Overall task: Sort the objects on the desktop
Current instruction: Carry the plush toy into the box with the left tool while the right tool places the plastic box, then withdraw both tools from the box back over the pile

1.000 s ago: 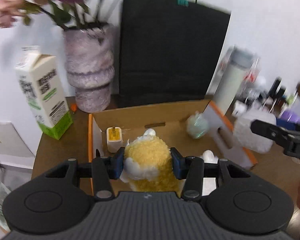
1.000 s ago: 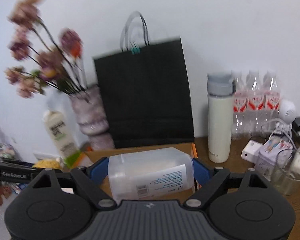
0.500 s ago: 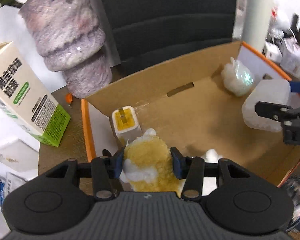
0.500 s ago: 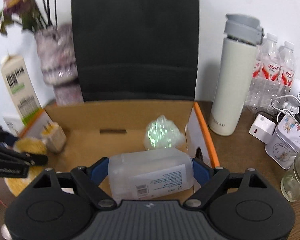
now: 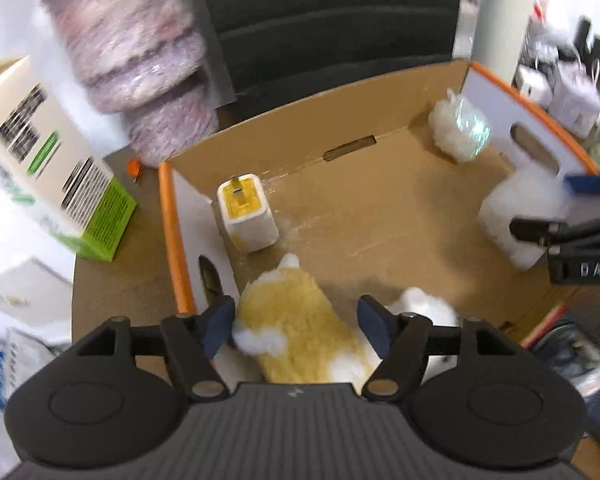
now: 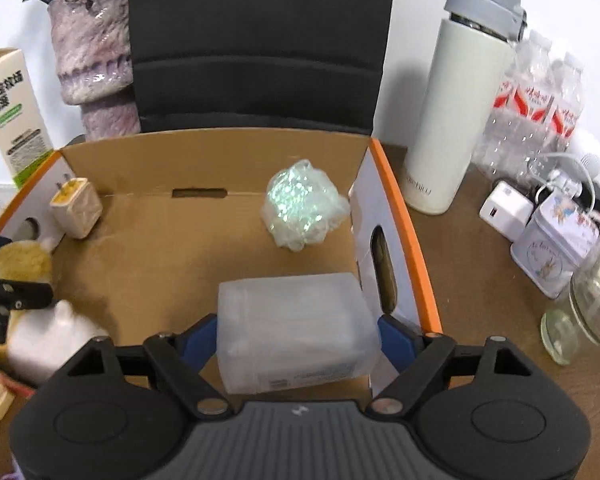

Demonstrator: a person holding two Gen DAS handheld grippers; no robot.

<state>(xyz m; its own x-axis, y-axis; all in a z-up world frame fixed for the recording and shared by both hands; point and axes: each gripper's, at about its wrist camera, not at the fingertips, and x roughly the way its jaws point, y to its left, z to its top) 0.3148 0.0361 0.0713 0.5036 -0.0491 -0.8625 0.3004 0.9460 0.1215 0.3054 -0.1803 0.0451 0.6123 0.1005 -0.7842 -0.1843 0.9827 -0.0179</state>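
While the left gripper (image 5: 296,322) jaws were opening around the plush toy (image 5: 300,332) at lower centre of the cardboard box (image 5: 284,140), the right gripper (image 6: 298,338) was closing slightly on the translucent container (image 6: 296,328), which risked tipping against the box wall if released unevenly

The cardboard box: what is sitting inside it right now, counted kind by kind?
Plush toy: 1
Charger plug: 1
Shiny crinkled bundle: 1
Translucent plastic container: 1
Total: 4 in the cardboard box
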